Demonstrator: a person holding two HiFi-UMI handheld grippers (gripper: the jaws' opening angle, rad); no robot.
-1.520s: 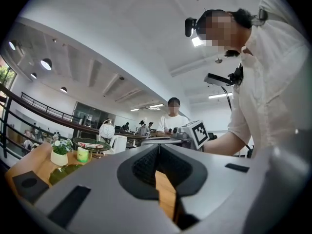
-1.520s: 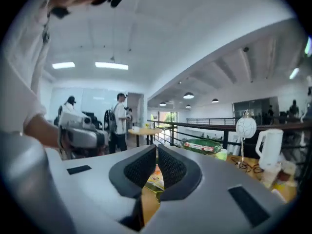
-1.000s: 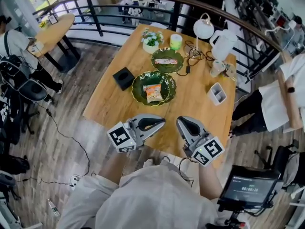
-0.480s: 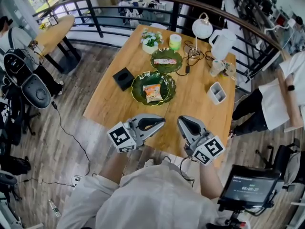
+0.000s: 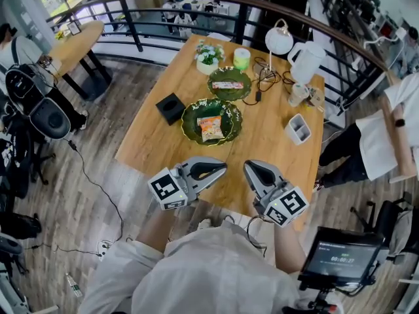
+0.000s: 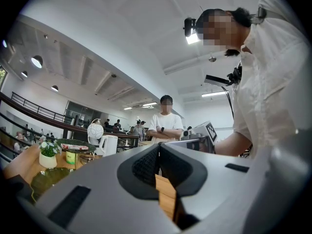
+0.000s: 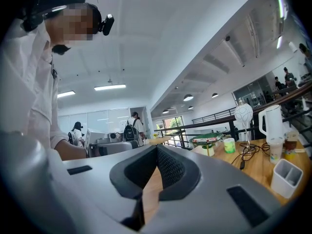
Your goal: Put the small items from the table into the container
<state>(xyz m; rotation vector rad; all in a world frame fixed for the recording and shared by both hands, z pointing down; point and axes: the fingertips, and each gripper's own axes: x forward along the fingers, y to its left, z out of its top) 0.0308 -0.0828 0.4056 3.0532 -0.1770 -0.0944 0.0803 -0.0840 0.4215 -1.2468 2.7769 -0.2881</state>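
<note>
Wooden table (image 5: 262,150), two green plates (image 5: 188,118), two snack packets (image 5: 209,127), one white container (image 5: 292,131)

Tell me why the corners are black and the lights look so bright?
Left gripper view: the round, wide lens leaves black corners, and the ceiling lamp glares white. Right gripper view: the same black corners, and the light strip is washed out. Head view: even light, with only soft shadows on the table.

We log: table (image 5: 262,142) – wood, smooth, satin. nearer green plate (image 5: 188,114) – glossy, glazed-looking. left gripper (image 5: 222,167), right gripper (image 5: 247,167) – matt grey plastic; pads (image 6: 146,165) blk, ribbed. container (image 5: 289,127) – white plastic, smooth. snack pkt (image 5: 210,127) – glossy wrapper.
</note>
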